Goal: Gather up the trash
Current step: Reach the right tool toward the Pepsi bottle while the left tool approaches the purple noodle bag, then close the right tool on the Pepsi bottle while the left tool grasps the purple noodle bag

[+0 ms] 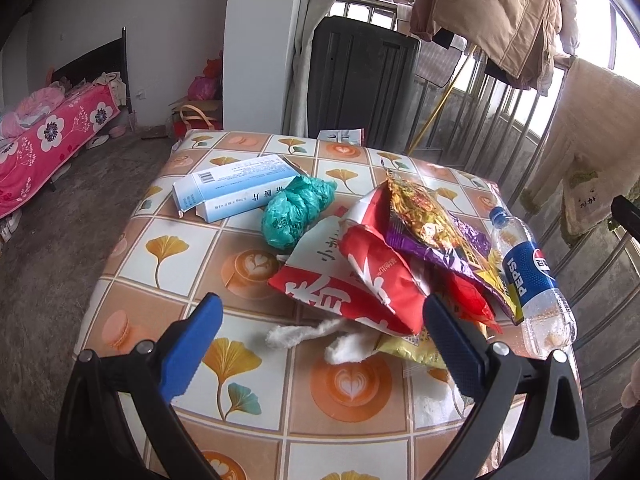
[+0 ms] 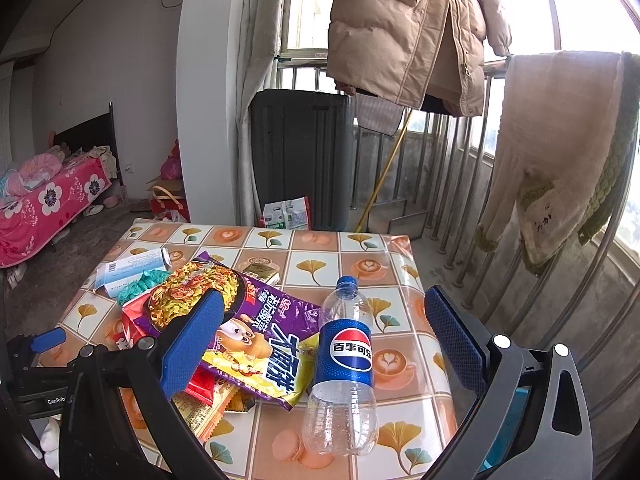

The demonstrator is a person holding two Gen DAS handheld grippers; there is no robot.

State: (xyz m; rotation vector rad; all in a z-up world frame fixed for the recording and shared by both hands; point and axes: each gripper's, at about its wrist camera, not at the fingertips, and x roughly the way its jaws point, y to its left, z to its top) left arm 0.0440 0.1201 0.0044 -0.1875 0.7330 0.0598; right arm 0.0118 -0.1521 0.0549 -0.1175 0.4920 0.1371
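Observation:
Trash lies on a table with a patterned oilcloth (image 1: 168, 256) (image 2: 360, 248). A red and white snack bag (image 1: 360, 280) overlaps a purple noodle wrapper (image 1: 440, 232) (image 2: 256, 320). An empty Pepsi bottle (image 1: 528, 276) (image 2: 344, 364) lies on its side at the right. A crumpled teal plastic bag (image 1: 298, 210) (image 2: 140, 284) rests beside a pale blue carton (image 1: 236, 188) (image 2: 128, 264). White tissue scraps (image 1: 316, 336) lie near the front. My left gripper (image 1: 322, 316) is open above the tissue. My right gripper (image 2: 322, 320) is open, hovering over the bottle.
A dark grey bin (image 1: 360, 76) (image 2: 300, 152) stands beyond the table. A metal railing (image 2: 460, 184) with a hanging towel (image 2: 560, 152) and coat (image 2: 412, 28) is at the right. A bed with pink bedding (image 1: 44, 136) is at the left. A printed bag (image 2: 288, 214) sits on the floor.

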